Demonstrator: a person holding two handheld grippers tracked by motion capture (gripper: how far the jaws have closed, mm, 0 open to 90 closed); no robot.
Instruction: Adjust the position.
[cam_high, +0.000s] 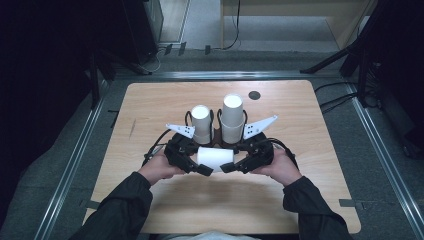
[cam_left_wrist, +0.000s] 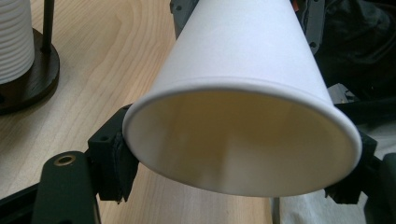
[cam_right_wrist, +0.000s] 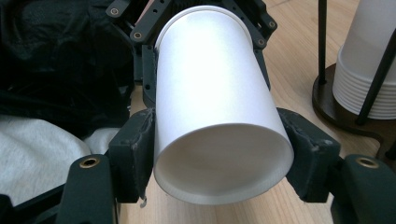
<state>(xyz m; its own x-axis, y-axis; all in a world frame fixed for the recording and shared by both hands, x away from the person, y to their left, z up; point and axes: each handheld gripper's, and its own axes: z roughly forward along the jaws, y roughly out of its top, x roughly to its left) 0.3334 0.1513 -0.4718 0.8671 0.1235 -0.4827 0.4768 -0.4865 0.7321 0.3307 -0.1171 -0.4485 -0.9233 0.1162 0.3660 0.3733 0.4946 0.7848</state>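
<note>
Lighting: table (cam_high: 210, 200) lit evenly from above, surroundings beyond its edges near black. Glare: white paper cup (cam_right_wrist: 210, 93) overexposed on its upper wall in the right gripper view. Focus: high view soft; cup rim in the left gripper view slightly blurred.

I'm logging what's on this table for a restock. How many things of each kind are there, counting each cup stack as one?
Loose white paper cup, on its side between the left gripper and the right gripper: 1
Stacks of white paper cups in the dark holder: 2
Dark cup holder: 1
Handheld grippers: 2
Total: 6
</note>
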